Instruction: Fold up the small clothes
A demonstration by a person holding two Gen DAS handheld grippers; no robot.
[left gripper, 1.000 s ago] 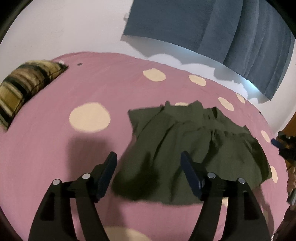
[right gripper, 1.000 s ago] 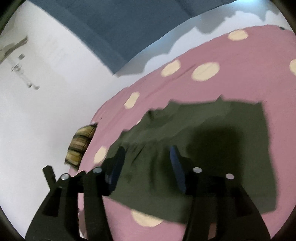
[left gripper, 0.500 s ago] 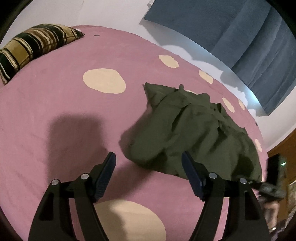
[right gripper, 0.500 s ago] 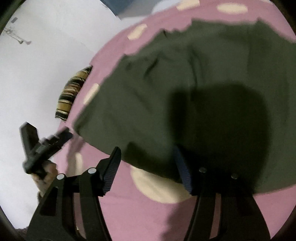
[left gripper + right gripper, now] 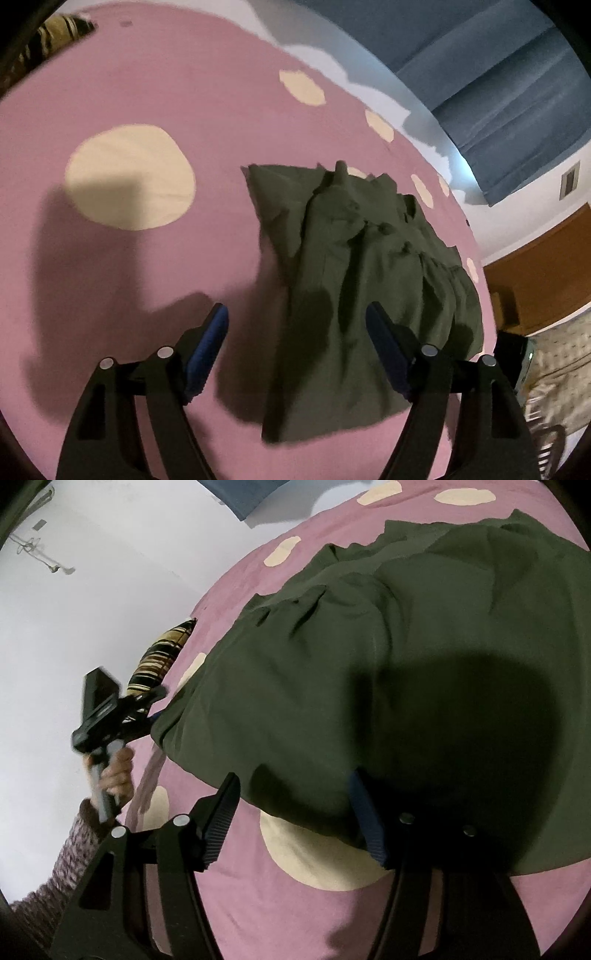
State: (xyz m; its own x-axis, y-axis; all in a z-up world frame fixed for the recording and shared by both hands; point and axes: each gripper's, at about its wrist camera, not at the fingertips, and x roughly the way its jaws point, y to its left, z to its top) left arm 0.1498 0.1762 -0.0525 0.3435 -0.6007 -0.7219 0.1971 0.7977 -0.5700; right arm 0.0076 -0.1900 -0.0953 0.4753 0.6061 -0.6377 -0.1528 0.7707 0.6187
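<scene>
My left tongs [image 5: 295, 325] are spreading wider, fingers apart, with nothing pinched. The near hem of the olive-green garment [image 5: 354, 295] lies between and just beyond the tips, closer to my right-hand finger [image 5: 384, 343]; the left-hand finger [image 5: 210, 339] hangs over bare sheet. To the left of those tongs the pink bedsheet [image 5: 166, 92] runs wide and free, marked only with cream dots and my own shadow. To the right the garment reaches nearly to the mattress edge, so there is little spare room there.

My right tongs [image 5: 295, 812] stand apart too, gripping nothing. The garment's near edge [image 5: 295, 720] lies just ahead of the tips, and the right-hand finger [image 5: 365, 827] sits against that hem, though in the shadow I cannot tell if it touches. A cream dot shows on the sheet [image 5: 280, 904] between the fingers.

Far off to the left lies a striped pillow [image 5: 159, 657] by the white wall [image 5: 92, 609]. A blue curtain [image 5: 498, 74] hangs beyond the bed.
</scene>
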